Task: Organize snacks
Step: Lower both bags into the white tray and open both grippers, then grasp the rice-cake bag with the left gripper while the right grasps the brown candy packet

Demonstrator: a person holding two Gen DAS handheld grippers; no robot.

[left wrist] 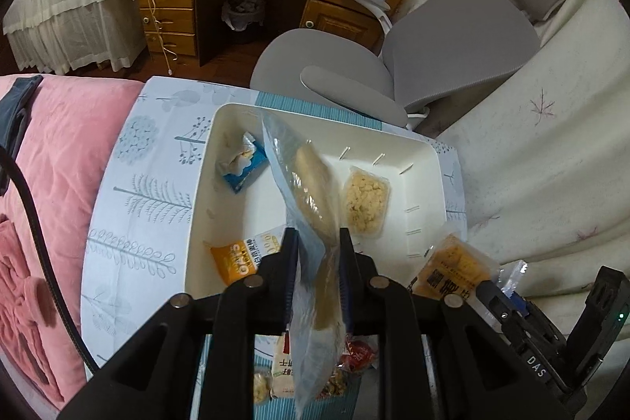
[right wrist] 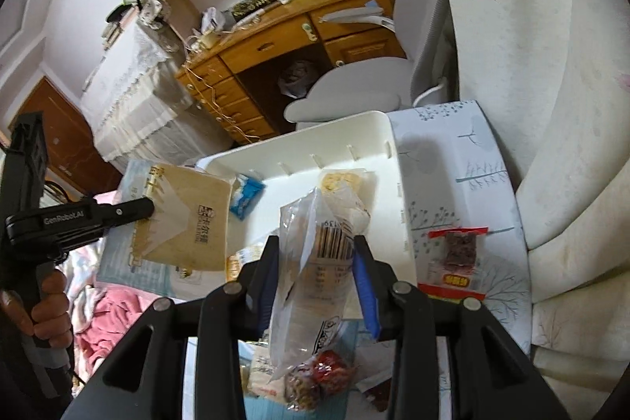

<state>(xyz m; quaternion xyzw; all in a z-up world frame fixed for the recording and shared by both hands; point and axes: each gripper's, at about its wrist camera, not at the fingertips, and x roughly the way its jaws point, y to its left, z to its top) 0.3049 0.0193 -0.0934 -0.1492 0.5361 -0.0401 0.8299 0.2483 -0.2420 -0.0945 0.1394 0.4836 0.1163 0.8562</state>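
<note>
The left gripper (left wrist: 317, 243) hangs over the near edge of the white plastic bin (left wrist: 427, 160), pinching a long clear packet (left wrist: 311, 191) with a tan biscuit inside, which sticks out ahead of it above the bin. The right gripper (right wrist: 317, 250) pinches a crinkly clear wrapper (right wrist: 315, 262) printed with a barcode, just short of the bin's near wall. A red packet (right wrist: 456, 258) lies flat to its right on the patterned cloth (right wrist: 464, 144).

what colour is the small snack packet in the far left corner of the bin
Blue and white; the small packet in the white bin shows best in the left wrist view.

L claw (left wrist: 317, 243) on snack bag (left wrist: 311, 191)
</note>
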